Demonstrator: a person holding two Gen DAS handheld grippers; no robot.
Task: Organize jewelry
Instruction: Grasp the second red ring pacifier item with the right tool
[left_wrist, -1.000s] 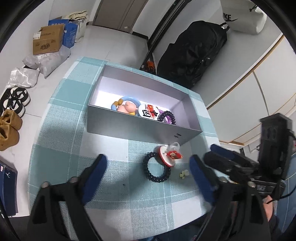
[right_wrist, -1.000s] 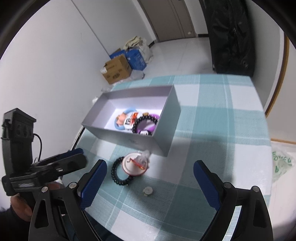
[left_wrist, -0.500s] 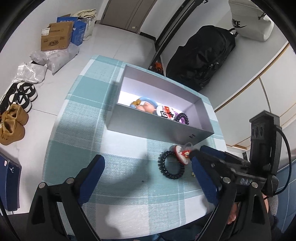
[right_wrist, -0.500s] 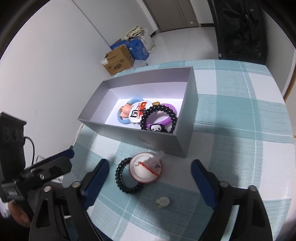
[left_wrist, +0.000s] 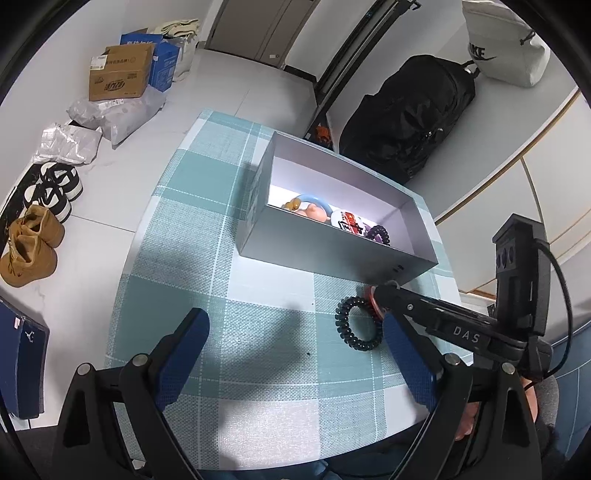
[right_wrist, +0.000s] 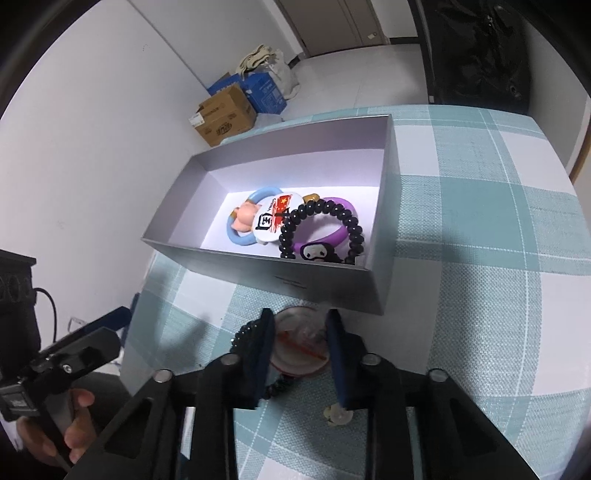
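Note:
My right gripper is low on the checked cloth just before the grey box. Its jaws are closing and the blue pads flank a round red-rimmed badge, touching its two sides. A black beaded bracelet lies against the left pad, seen too as a bracelet in the left wrist view. A small pale stud rests under the right finger. Inside the box lie a blue pig ring, a white badge and a purple band. My left gripper hovers open over bare cloth.
The table's near edge and left edge drop to the floor. Cardboard boxes, bags and shoes lie there. A black backpack leans behind the grey box. A hand holds the left gripper's handle.
My right gripper came down over the red-rimmed badge and its wide jaws drew in around it. The left gripper stayed open and in place.

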